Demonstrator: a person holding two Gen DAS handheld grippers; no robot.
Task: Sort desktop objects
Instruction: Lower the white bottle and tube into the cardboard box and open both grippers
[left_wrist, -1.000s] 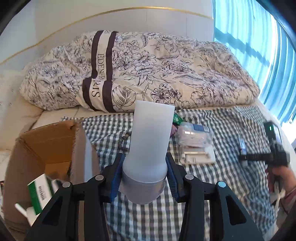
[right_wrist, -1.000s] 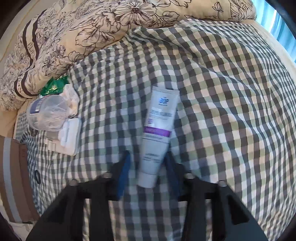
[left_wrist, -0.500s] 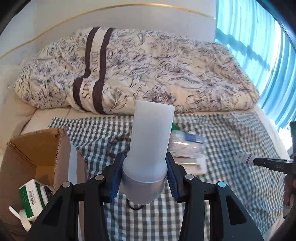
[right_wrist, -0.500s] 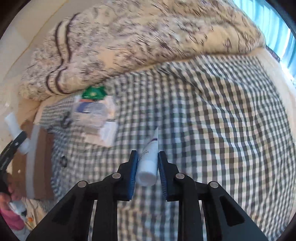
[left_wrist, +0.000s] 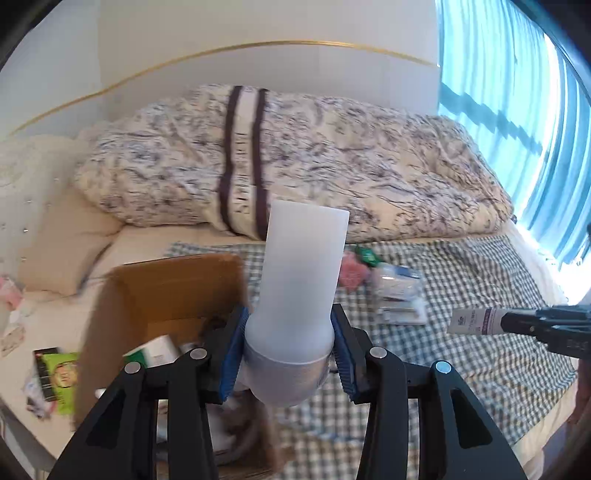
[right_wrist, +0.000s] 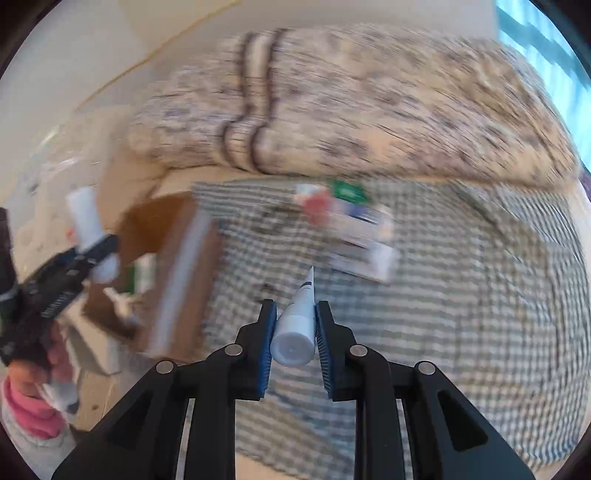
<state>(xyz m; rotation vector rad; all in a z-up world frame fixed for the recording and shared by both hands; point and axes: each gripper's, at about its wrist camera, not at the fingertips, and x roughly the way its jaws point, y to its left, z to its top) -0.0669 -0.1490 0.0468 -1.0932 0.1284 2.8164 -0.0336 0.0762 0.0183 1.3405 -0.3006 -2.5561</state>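
A bed (left_wrist: 480, 295) under a checked cloth (left_wrist: 461, 350) carries a floral duvet (left_wrist: 332, 158) at 12 o'clock and an open box (left_wrist: 177, 291) at 9. The left gripper (left_wrist: 288, 347) pinches a white bottle (left_wrist: 299, 280) above the box's edge. The right gripper (right_wrist: 295, 332) pinches a tube (right_wrist: 297, 321) over the cloth.

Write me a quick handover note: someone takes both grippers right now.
Left gripper: shut on the white bottle, held above the box.
Right gripper: shut on the tube, held in the air over the checked cloth.
Box: open, at the cloth's left edge, with a green-and-white carton already inside.
Left to do: drop the bottle and the tube into the box, then clear the pile on the cloth (plastic packets, a green packet, something pink; too blurred to name further).
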